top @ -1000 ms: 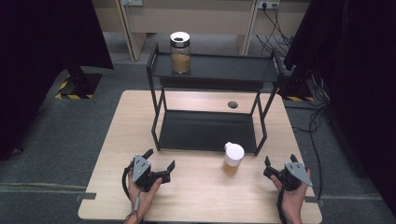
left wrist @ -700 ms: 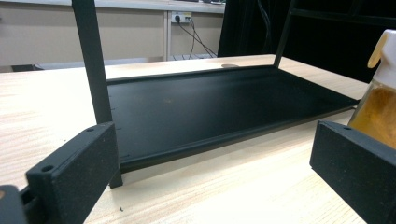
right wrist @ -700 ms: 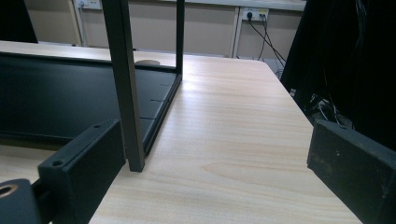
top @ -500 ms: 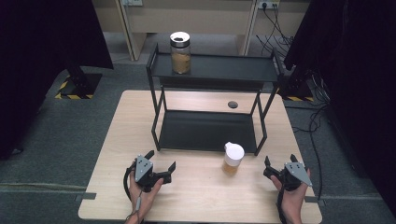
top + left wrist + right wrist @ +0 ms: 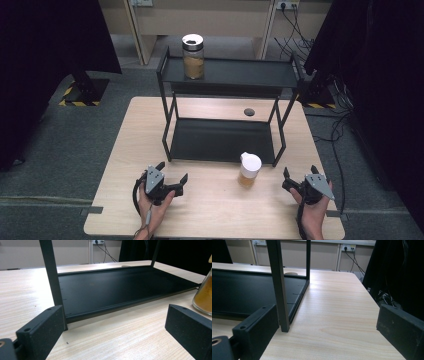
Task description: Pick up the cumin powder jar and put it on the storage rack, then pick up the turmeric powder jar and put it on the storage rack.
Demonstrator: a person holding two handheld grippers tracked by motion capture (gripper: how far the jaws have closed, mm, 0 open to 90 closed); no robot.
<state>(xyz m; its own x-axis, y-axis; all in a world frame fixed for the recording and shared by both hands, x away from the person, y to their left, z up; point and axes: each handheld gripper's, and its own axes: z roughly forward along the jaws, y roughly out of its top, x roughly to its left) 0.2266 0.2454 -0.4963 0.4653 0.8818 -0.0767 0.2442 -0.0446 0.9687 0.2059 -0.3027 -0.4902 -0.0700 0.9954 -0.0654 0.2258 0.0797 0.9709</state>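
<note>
the white-lidded jar [image 5: 249, 170] of amber stuff stands on the desk [image 5: 215, 210] just in front of the black rack [image 5: 222, 140], near its right front leg. both the left tool [image 5: 172, 181] and the right tool [image 5: 294, 181] rest spread and empty, short of the rack and either side of the jar. to start well, i'd bring the nearer right tool in level, jaws straddling the jar's body below the lid, clear of the rack leg.

My pale wooden desk [image 5: 210, 210] carries a black two-tier shelf [image 5: 222, 140] toward its far side and a white-lidded jar [image 5: 249, 170] of amber stuff just before it, while a second jar [image 5: 193, 56] stands on the shelf's top tier.
</note>
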